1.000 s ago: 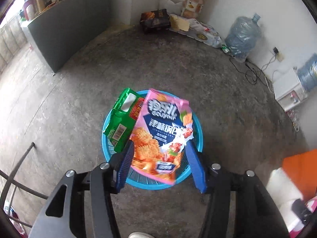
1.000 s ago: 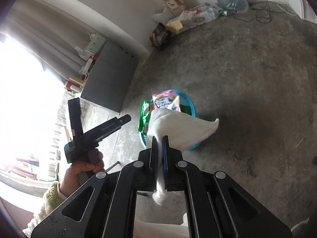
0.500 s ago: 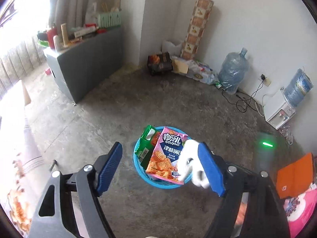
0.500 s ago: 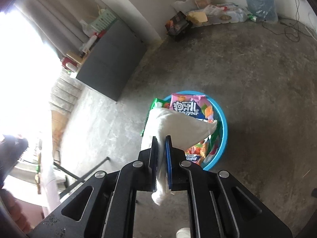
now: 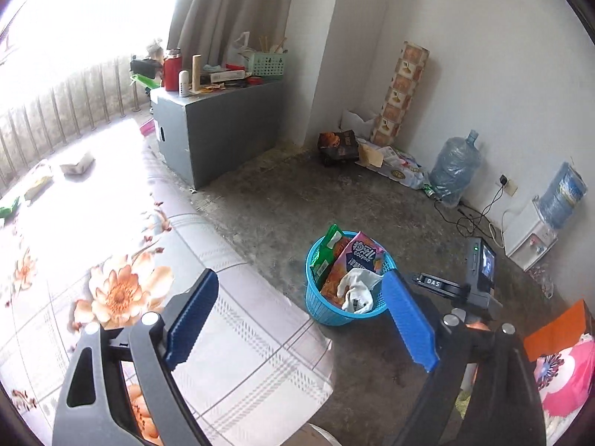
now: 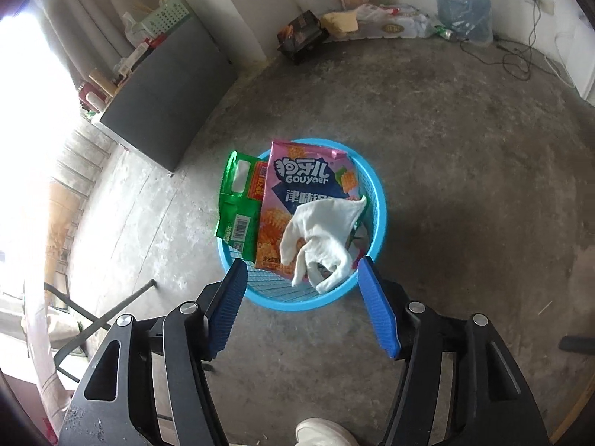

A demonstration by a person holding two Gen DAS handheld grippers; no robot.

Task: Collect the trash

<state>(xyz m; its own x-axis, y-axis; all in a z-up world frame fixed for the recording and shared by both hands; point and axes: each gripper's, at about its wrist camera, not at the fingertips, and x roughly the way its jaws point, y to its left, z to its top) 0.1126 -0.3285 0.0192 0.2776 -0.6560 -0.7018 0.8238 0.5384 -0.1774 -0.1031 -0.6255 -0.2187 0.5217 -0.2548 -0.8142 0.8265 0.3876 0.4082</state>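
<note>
Setting: bare concrete floor [image 6: 446,148] of a cluttered room, with a grey cabinet [image 5: 219,130] and water jugs [image 5: 453,163] along the walls, and a floral bedsheet [image 5: 148,297] spread at the left of the left wrist view.
Basket: a blue plastic basket [image 6: 377,200] is seen standing on the floor, holding a pink snack bag [image 6: 297,193], a green wrapper [image 6: 240,204] and a crumpled white cloth [image 6: 319,238].
Cloth: it is draped over the snack bag at the near side of the basket, its long axis running from the far right rim down toward the claw.
Right gripper [image 6: 301,312]: jaws are opening, nothing is pressed between them; it is poised just above the near rim, pointing steeply down into the basket.
Left gripper [image 5: 297,319]: jaws are opening wide and nothing is held; it is seen well back from the basket, over the bed's edge.
Nearer hand: the right one, judged from the basket's place directly beyond its fingertips.
Remaining trash: pale scraps on the far end of the bed [image 5: 76,163] lie beyond the left gripper; whether they are trash cannot be told through the glare.
Hidden: the basket's bottom is covered by its contents; the window side is washed out in both views.
</note>
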